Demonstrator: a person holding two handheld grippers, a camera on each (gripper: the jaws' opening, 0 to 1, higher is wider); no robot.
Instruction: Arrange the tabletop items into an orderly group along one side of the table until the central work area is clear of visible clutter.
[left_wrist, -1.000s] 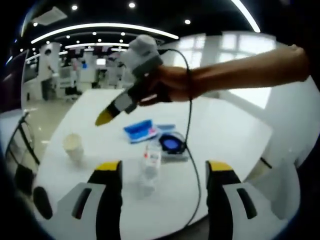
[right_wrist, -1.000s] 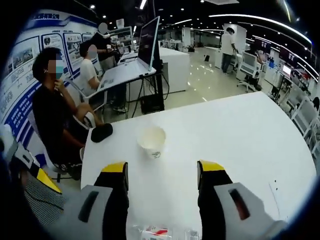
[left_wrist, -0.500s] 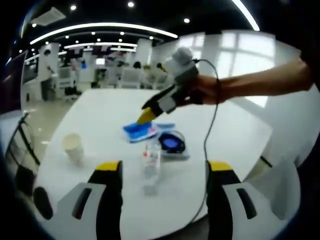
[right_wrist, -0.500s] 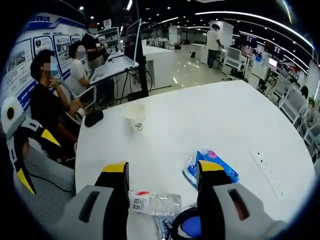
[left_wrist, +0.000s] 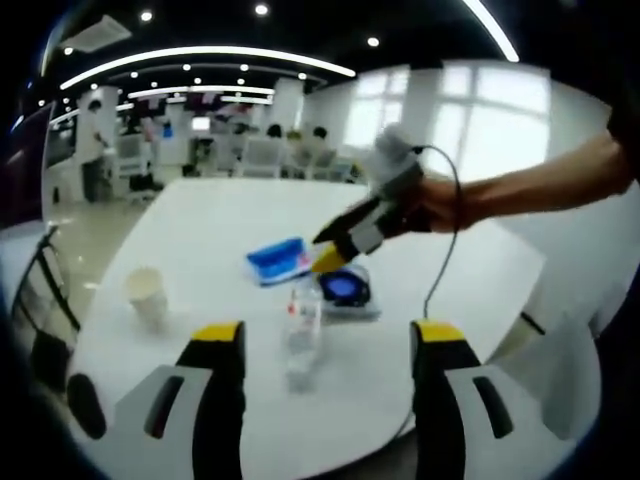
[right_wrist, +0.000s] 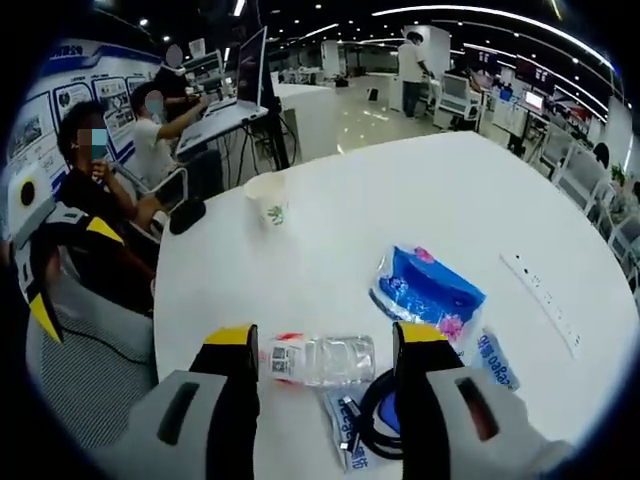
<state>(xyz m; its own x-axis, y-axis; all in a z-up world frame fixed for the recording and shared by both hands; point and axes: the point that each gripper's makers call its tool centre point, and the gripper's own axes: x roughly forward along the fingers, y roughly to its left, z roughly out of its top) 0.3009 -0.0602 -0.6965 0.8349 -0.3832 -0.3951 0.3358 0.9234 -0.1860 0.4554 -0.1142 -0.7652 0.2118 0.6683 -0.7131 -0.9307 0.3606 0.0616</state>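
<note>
Left gripper view: the left claw (left_wrist: 325, 345) hovers low over the near edge of the white desk (left_wrist: 200, 215), jaws apart, nothing between them. A clear bottle (left_wrist: 302, 330) lies on its side just ahead; a paper cup (left_wrist: 147, 295) stands well off to one side. The right claw (left_wrist: 330, 258), held in a hand (left_wrist: 440, 205) with forearm outstretched, tips down over the blue packet (left_wrist: 277, 261); whether it is open I cannot tell.

Right gripper view: the right claw (right_wrist: 325, 345) has jaws apart, with the bottle (right_wrist: 318, 360) lying crosswise between them, contact unclear. It looks light, slick and likely to roll; grip mid-body. The packet (right_wrist: 430, 290) looks soft.
</note>
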